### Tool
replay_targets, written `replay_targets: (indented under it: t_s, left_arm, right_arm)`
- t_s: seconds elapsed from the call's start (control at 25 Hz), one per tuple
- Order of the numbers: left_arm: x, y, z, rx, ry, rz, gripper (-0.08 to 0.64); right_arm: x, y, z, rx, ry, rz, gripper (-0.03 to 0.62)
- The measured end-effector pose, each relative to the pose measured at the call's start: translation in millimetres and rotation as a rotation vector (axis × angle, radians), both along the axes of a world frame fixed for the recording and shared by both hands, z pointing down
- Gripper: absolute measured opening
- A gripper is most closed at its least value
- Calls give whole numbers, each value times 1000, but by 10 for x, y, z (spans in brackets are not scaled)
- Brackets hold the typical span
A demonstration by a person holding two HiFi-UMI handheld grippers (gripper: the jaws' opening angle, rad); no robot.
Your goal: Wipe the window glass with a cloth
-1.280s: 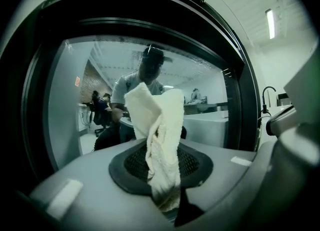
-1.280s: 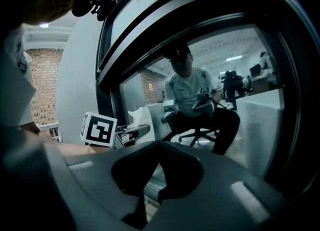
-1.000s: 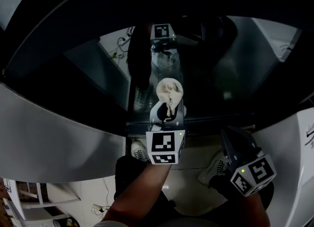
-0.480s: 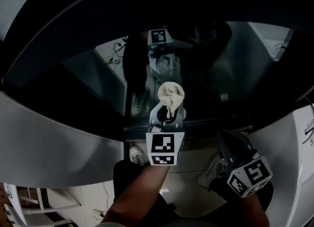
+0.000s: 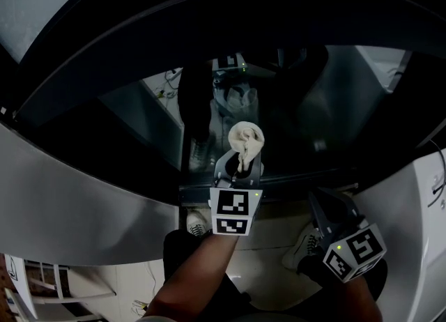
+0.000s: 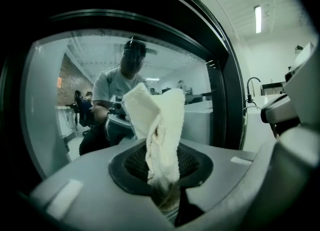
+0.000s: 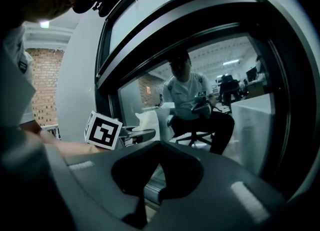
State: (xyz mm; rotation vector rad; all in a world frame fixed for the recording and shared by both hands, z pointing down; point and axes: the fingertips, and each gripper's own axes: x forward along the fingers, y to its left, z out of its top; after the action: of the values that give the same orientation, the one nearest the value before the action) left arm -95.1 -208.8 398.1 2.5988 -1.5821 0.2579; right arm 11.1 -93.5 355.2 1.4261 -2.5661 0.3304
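No word, number or brand can be read anywhere. The only printed signs are black-and-white square markers, block patterns without letters. In the head view, two faces of the left cube (image 5: 235, 210), which is part of the left gripper (image 5: 240, 166), each bear one. Just to the right of the left cube and a little lower, the right cube (image 5: 354, 252) on the right gripper (image 5: 323, 199) shows two more. The right gripper view shows a further marker face of the left cube (image 7: 103, 130).
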Motion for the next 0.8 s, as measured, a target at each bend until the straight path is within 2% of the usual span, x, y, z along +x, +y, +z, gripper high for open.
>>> replay_targets:
  t_s: [0.12,0.36,0.52,0.8]
  left_arm:
    - [75,190,-101,52,-137,55,103]
    - [144,481,-549,254,-488,145,103]
    - [104,585,-1008,379,-690,147,103]
    - [35,530,-1670,561,-942,67,103]
  right_arm:
    - [13,77,-87,9,-12,-1,2]
    - [22,159,-216,38,-39,-8,2]
    - [27,220,-406,69,-64,-8,2]
    - [-13,265,-580,111,-86,-21,2]
